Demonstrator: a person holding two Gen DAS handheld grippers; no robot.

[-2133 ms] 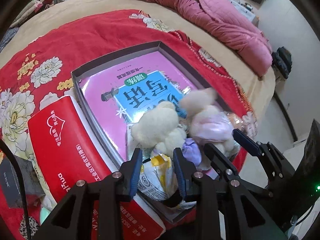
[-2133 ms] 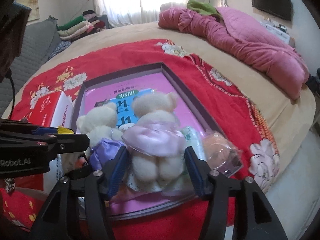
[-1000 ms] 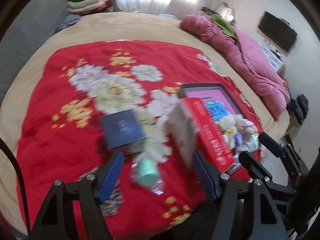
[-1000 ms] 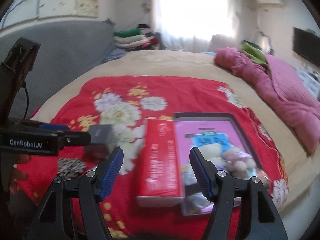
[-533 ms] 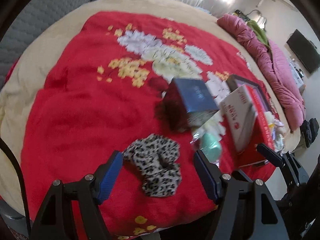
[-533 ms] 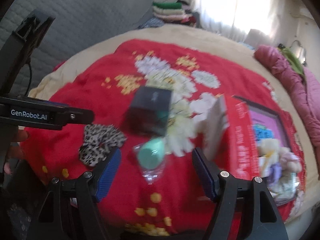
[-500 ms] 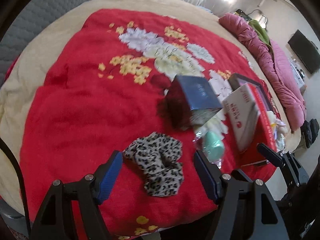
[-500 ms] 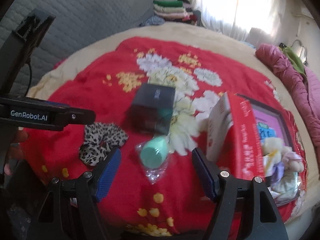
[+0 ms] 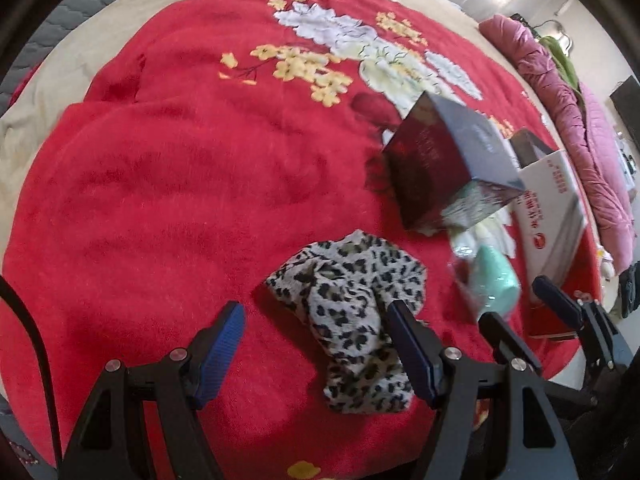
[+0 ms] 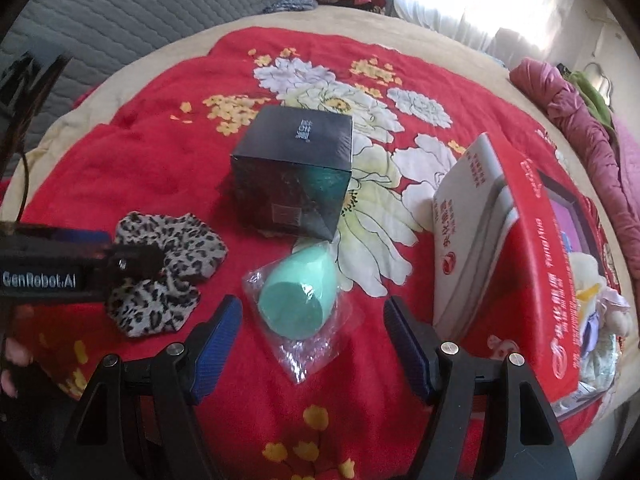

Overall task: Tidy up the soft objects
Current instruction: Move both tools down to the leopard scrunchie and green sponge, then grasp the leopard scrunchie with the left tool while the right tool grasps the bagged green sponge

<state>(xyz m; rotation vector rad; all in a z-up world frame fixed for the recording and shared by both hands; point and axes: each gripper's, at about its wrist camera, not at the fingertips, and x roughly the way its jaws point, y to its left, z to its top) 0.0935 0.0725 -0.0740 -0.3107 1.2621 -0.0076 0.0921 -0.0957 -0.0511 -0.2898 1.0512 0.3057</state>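
Observation:
A leopard-print scrunchie [image 9: 352, 312] lies on the red flowered blanket [image 9: 180, 168]. My left gripper [image 9: 314, 320] hangs open just above it, the scrunchie partly between the fingers and close to the right one. A teal egg-shaped sponge [image 10: 296, 296] in a clear bag lies to the scrunchie's right. My right gripper [image 10: 312, 312] is open over it, the sponge sitting in the gap with neither pad touching. Plush toys [image 10: 592, 292] lie in the purple tray [image 10: 568, 200] at the far right.
A dark cube box [image 10: 296, 172] stands just behind the sponge. A red and white carton [image 10: 520, 264] leans at the right, against the tray. A crumpled pink quilt [image 9: 592, 152] lies far right. The bed edge runs close below both grippers.
Both grippers left the tray with the plush toys, swung left across the blanket and sank. The left one now frames the scrunchie, the right one the sponge. Both jaws stand wider than at the tray.

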